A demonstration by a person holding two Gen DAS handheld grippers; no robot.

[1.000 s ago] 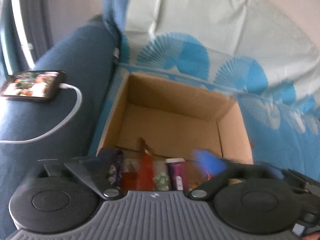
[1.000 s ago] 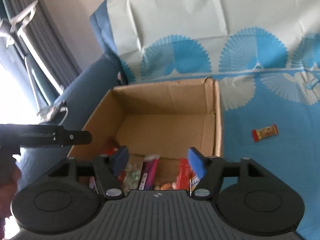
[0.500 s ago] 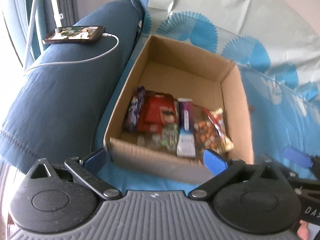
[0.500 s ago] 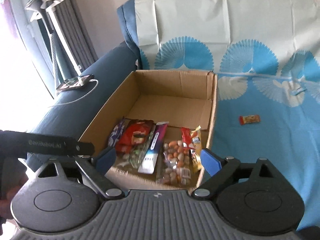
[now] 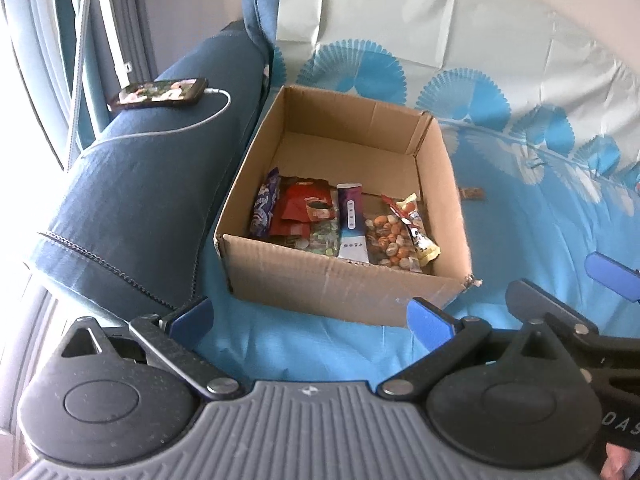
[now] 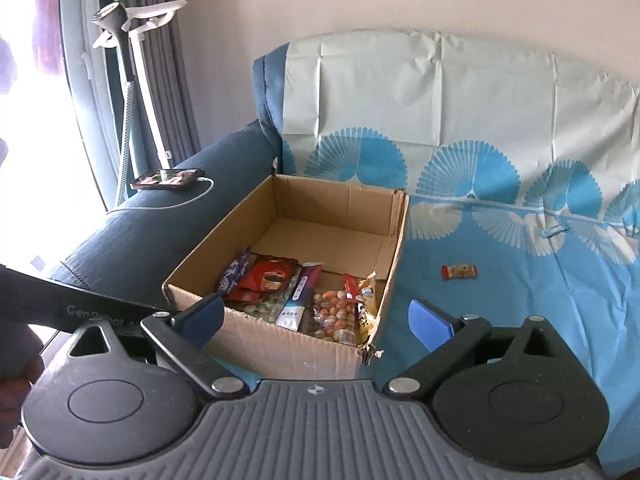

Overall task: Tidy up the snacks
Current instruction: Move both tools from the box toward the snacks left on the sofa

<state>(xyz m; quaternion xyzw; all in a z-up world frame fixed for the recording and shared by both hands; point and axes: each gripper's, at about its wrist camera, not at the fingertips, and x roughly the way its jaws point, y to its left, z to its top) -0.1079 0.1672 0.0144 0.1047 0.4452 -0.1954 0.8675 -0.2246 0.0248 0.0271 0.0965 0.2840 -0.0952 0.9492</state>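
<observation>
An open cardboard box (image 5: 320, 280) (image 6: 280, 348) sits on the blue sofa cover beside the armrest. Several snack packets lie in a row in its near half: a purple wrapper (image 5: 264, 204), a red pouch (image 5: 304, 208), a purple-white bar (image 5: 351, 224) (image 6: 298, 300) and a bag of nuts (image 5: 390, 240) (image 6: 332, 314). One small orange-red snack (image 6: 460, 271) lies on the cover right of the box; it also shows in the left wrist view (image 5: 472, 194). My left gripper (image 5: 310, 318) and right gripper (image 6: 316, 316) are both open and empty, held in front of the box.
A phone (image 5: 160, 93) (image 6: 168, 178) on a white charging cable lies on the dark blue armrest (image 5: 140, 200). A white floor stand (image 6: 132, 80) and grey curtains stand at the left. The sofa back is draped in the fan-patterned cover (image 6: 460, 120).
Both grippers have pulled back and up from over the box to in front of it. Both sets of jaws have opened wider. The snacks in the box stay put.
</observation>
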